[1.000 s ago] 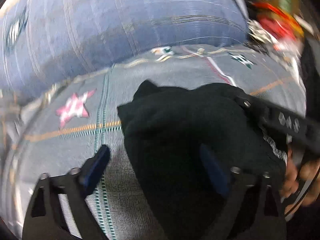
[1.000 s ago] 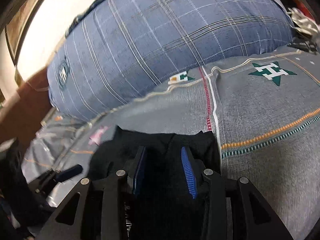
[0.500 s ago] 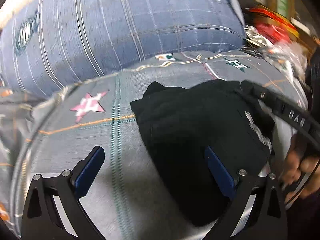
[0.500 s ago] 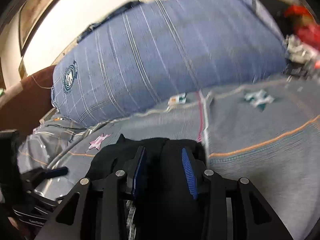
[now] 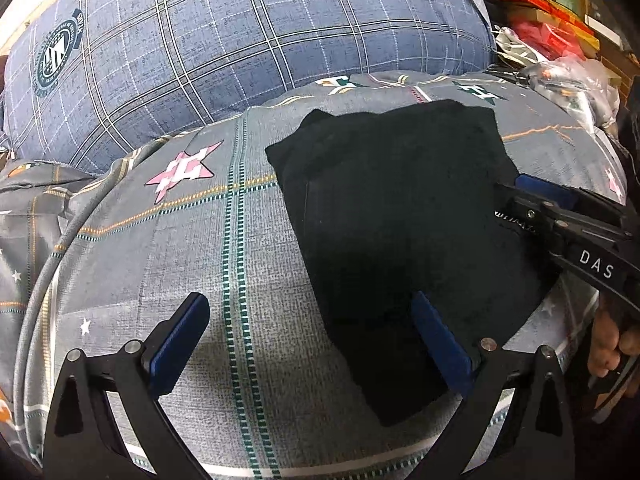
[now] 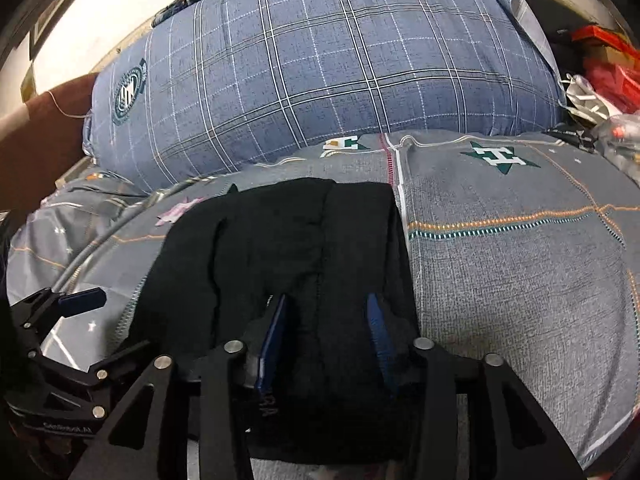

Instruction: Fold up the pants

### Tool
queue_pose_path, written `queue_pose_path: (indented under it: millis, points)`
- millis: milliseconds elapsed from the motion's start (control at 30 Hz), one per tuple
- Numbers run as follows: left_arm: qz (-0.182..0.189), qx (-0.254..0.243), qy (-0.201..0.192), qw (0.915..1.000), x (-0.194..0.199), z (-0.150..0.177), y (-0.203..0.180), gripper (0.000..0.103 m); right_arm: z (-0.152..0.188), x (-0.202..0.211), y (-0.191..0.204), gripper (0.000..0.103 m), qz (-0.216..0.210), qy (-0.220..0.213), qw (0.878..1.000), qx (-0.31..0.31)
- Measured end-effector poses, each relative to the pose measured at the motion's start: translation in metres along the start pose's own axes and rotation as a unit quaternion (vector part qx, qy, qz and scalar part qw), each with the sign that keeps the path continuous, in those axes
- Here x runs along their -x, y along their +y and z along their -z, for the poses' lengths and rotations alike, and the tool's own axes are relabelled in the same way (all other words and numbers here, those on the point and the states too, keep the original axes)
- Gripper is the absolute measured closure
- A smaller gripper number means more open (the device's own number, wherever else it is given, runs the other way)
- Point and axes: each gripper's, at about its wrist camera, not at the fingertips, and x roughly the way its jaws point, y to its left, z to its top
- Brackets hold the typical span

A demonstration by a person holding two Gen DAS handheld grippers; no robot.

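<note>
The black pants (image 5: 392, 216) lie folded into a compact rectangle on the grey patterned bedsheet (image 5: 168, 248). They also fill the lower middle of the right wrist view (image 6: 296, 256). My left gripper (image 5: 312, 340) is open wide and empty, its right finger at the near edge of the pants. My right gripper (image 6: 326, 334) straddles a ridge of the black cloth near the waistband, its jaws part open with cloth between the pads. It also shows at the right of the left wrist view (image 5: 560, 216).
A large blue plaid pillow (image 6: 328, 80) stands behind the pants. Red packets and plastic clutter (image 5: 556, 44) sit at the back right. A grey cable (image 5: 52, 264) runs along the sheet on the left. A brown headboard (image 6: 44, 140) is at far left.
My left gripper has pulled back and away from the pants, staying open. The right gripper stays over the cloth at the same width. The pants lie flatter and squarer.
</note>
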Motion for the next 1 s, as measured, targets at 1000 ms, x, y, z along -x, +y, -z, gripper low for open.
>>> queue_pose_path:
  millis: [1000]
  points:
    - [-0.160,0.065,-0.118,0.9779,0.130,0.007,0.089,0.000,-0.025,0.094,0.109,0.035,-0.021,-0.093,0.993,0.070]
